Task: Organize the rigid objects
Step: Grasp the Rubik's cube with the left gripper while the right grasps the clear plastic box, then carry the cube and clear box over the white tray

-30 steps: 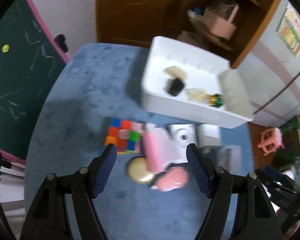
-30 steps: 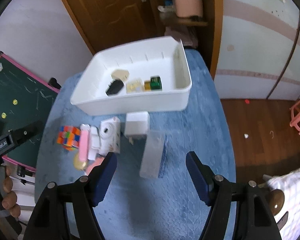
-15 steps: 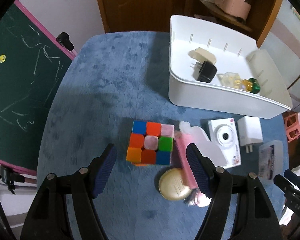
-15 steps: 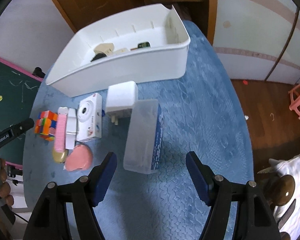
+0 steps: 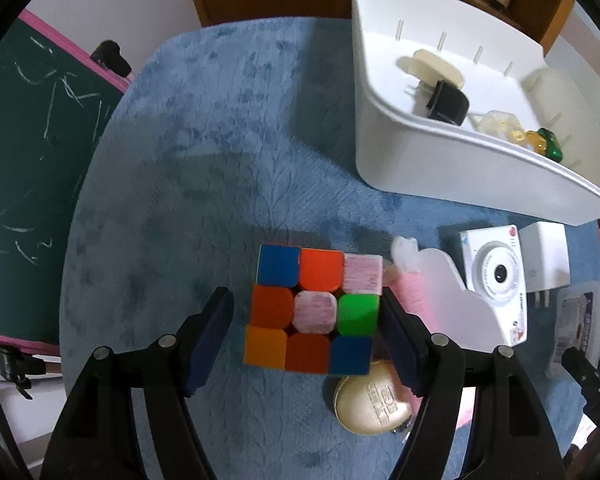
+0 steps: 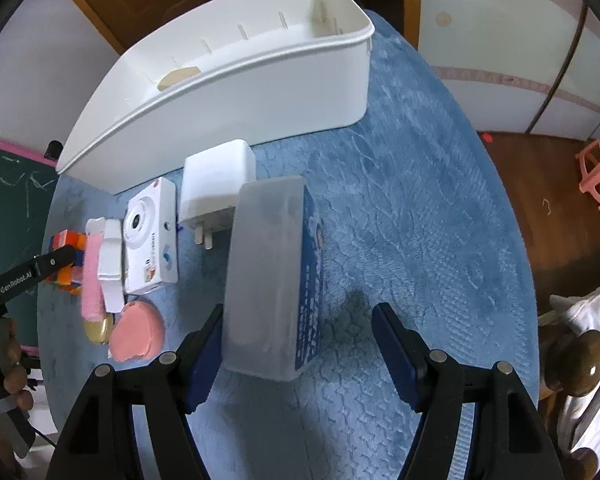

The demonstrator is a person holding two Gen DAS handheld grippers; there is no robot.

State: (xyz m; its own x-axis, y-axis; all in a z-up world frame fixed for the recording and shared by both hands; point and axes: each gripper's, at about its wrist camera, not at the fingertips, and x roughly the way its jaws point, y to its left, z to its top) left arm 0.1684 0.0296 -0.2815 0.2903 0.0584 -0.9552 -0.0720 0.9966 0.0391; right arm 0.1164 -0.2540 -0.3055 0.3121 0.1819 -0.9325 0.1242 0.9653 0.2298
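Scrambled puzzle cube between your left tongs, spread wide around it, frosted plastic box by your right tongs, also wide, left finger just beside it.

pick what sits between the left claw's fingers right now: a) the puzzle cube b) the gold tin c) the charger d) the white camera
a, in the left wrist view the open left claw straddles the cube, while the gold tin lies beside and nearer than the cube, and the camera and charger lie further right.
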